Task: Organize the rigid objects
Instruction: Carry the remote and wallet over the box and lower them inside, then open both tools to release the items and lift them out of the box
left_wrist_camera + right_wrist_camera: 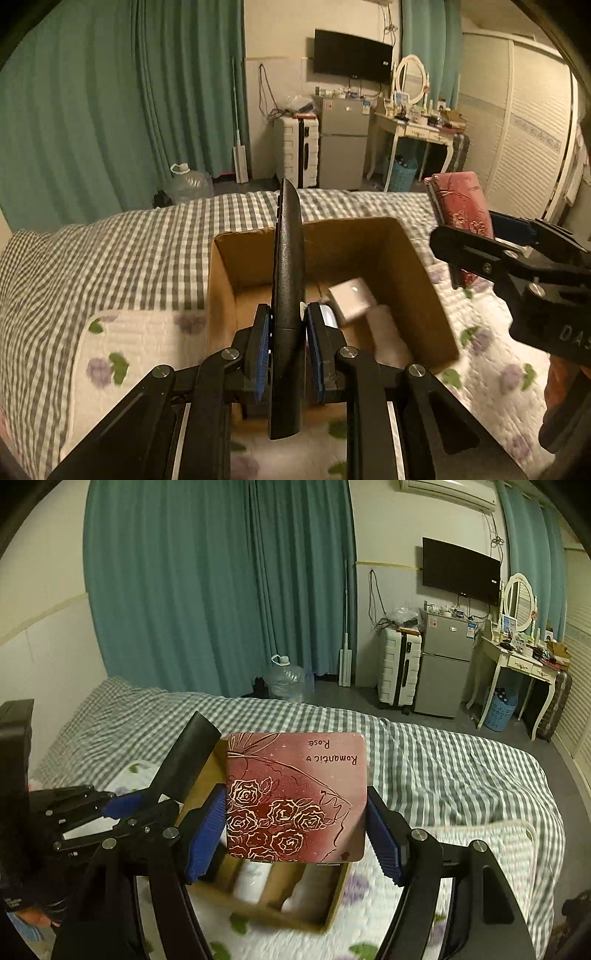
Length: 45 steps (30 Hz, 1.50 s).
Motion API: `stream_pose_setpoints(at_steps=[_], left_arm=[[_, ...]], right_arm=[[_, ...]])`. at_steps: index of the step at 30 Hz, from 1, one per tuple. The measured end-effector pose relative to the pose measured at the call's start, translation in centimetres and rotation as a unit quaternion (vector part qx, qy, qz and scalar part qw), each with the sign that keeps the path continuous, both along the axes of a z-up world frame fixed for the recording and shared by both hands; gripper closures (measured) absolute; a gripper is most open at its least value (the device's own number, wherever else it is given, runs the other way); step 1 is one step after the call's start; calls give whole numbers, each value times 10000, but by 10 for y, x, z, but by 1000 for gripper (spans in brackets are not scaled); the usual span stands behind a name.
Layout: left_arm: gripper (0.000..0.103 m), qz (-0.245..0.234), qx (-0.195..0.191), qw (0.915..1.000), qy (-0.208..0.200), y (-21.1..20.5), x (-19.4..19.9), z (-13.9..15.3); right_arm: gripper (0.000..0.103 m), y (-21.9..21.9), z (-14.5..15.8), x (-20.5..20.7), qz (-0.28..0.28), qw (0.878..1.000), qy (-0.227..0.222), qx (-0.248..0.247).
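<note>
My left gripper (pixel 287 343) is shut on a long black remote-like object (pixel 288 280), held edge-up over the near side of an open cardboard box (pixel 424 280) on the bed. My right gripper (pixel 295 830) is shut on a red square tin (pixel 295 797) printed with roses and "Romantic Rose", held above the same box (pixel 332 912). The tin also shows in the left wrist view (pixel 465 206), to the right of the box. The left gripper with the black object (pixel 188 760) shows at left in the right wrist view. A white cube (pixel 352 299) and pale items lie inside the box.
The box sits on a floral quilt (pixel 122 354) over a grey checked bedspread (pixel 461 775). Beyond the bed stand a water jug (pixel 288 681), a white suitcase (pixel 400 670), a small fridge (pixel 445 664) and a dressing table (pixel 517 657). Teal curtains hang behind.
</note>
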<state>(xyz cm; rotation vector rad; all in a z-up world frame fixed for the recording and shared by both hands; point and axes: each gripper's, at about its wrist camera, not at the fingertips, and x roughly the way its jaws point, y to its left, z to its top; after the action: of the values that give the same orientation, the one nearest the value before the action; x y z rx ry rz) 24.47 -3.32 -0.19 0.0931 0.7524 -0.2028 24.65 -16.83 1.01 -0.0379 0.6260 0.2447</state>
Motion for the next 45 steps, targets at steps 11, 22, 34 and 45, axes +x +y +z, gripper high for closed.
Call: stream_pose_setpoints(at_steps=[11,22,34,45], left_arm=[[84,-91,148,9992,371,-1,43,-55],[83,-248,11,9978,615,-14,34,-53],[51,-17,-198,9997,168,4,25,-28],[48,228,-214,9993,-223,24,21,-21]], right_arm=[[32,-3,-49,41,209,9979,473,-380],[32,-6,-39,28,113,9991,323,-238],[32,-8,-47,25,-59,9992,342,-174],[23,3,-62,36,-71,9997,160,-153]])
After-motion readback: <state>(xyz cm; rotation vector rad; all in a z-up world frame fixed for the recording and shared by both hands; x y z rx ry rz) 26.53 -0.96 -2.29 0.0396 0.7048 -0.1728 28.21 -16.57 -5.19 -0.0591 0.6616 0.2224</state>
